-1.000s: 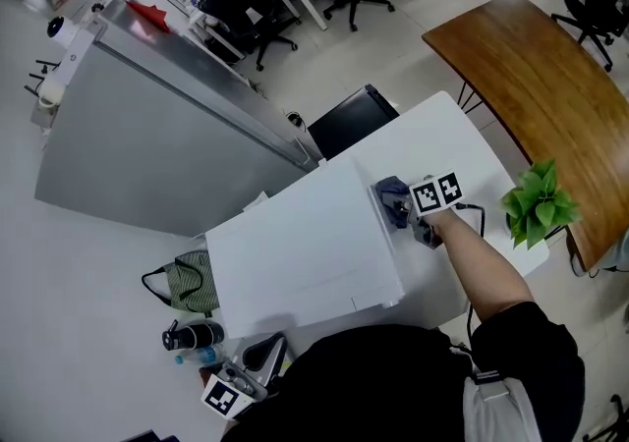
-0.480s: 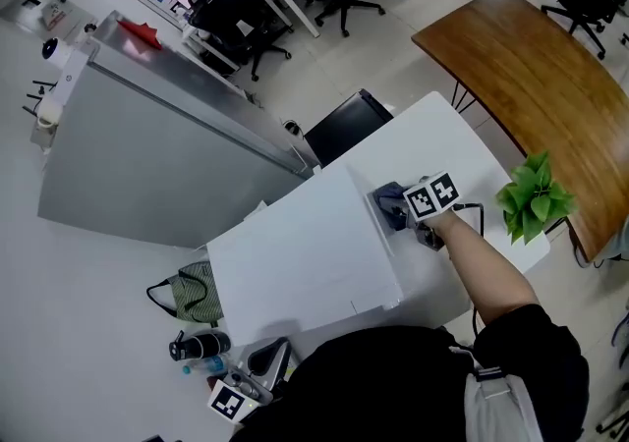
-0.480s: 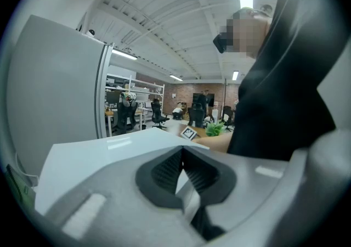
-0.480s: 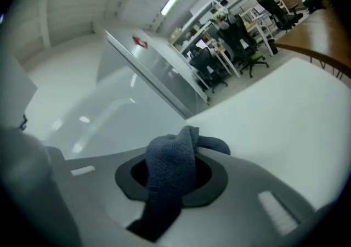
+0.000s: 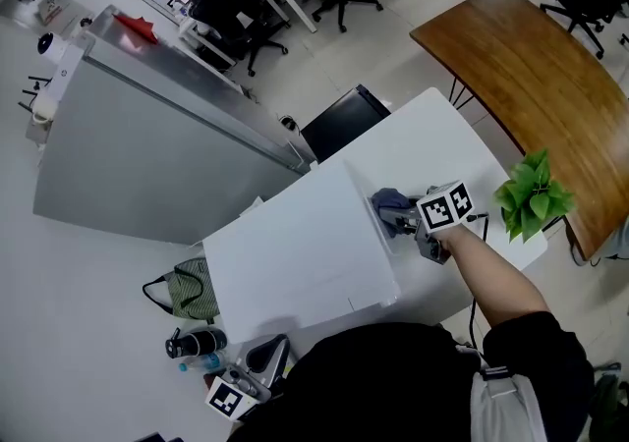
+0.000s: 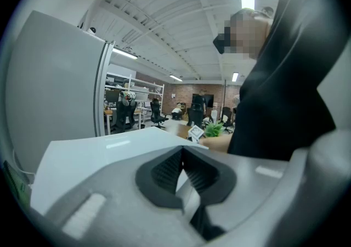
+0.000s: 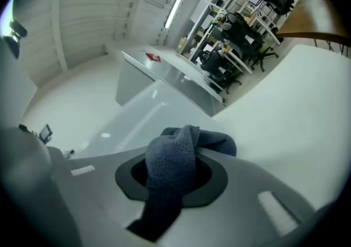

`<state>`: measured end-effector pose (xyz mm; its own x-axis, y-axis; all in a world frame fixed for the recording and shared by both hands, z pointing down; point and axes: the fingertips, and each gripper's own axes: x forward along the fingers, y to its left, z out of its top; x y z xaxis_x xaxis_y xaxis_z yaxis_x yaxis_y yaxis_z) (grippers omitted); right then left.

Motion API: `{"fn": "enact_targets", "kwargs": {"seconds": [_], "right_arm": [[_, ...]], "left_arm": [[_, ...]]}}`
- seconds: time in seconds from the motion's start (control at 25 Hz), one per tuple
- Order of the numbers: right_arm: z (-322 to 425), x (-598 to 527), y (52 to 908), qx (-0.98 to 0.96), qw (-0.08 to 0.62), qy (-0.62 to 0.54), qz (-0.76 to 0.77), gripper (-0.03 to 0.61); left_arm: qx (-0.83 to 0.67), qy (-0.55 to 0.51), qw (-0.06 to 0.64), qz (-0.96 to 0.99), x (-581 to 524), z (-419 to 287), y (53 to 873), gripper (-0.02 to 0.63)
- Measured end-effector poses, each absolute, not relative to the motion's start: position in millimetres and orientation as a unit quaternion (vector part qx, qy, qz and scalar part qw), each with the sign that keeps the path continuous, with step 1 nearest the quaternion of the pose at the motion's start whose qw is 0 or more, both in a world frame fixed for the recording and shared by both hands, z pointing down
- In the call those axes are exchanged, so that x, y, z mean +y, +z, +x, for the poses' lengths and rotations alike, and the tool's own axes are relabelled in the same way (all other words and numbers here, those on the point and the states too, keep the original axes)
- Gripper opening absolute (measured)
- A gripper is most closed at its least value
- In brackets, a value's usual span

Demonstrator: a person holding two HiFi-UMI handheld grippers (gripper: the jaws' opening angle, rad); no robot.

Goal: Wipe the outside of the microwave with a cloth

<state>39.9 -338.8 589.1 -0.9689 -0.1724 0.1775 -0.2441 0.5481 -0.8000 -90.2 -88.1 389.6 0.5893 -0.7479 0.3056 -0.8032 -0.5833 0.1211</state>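
The white microwave stands on a white table, seen from above in the head view. My right gripper is at the microwave's right side, shut on a blue-grey cloth that rests against that side. In the right gripper view the cloth is bunched between the jaws of the right gripper, with the microwave's pale wall just ahead. My left gripper hangs low at the near left, away from the microwave. Its own view shows the left gripper shut with nothing in it.
A potted green plant stands at the table's right edge, and a black cable lies by my right hand. A wooden table is beyond. A grey partition stands behind. A green bag and a dark bottle lie on the floor at left.
My right gripper has slid a little toward me along the microwave's right side, still holding the cloth. The left gripper has stayed low at the near left.
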Motion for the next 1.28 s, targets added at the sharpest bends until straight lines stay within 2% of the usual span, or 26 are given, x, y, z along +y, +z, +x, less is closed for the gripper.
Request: {"fn": "enact_targets", "kwargs": {"seconds": [0.24,0.4,0.52,0.68,0.8,0.92,1.04,1.16,1.28], "right_arm": [[36,-342,713,-0.828,0.156,0.510,0.173,0.074],[35,-340,741,-0.821,0.245,0.479,0.189,0.073],[39,-339,700,-0.843,0.214,0.460,0.175,0.075],[54,-326,555,-0.891,0.048,0.438,0.109,0.075],[55,-304,480,-0.910,-0.015,0.413,0.038,0.075],[48,-297,470,-0.912,-0.025,0.410,0.020,0.075],[49,-305,502,-0.898,-0.014,0.438,0.045,0.075],[49,-307,562,-0.877,0.027,0.474,0.073,0.075],[47,-305,647,-0.853,0.111,0.497,0.117,0.075]], "left_arm": [[-0.441,0.115,0.121,0.882,-85,-88,389,0.003],[-0.438,0.115,0.118,0.884,-85,-86,387,0.003],[-0.440,0.114,0.116,0.883,-83,-86,384,0.003],[-0.449,0.108,0.119,0.879,-83,-94,383,0.003],[-0.445,0.107,0.118,0.881,-83,-92,385,0.003],[-0.442,0.104,0.118,0.883,-83,-90,385,0.003],[-0.441,0.101,0.117,0.884,-82,-91,384,0.003],[-0.443,0.098,0.118,0.883,-80,-93,384,0.003],[-0.441,0.097,0.118,0.885,-80,-91,384,0.003]]}}
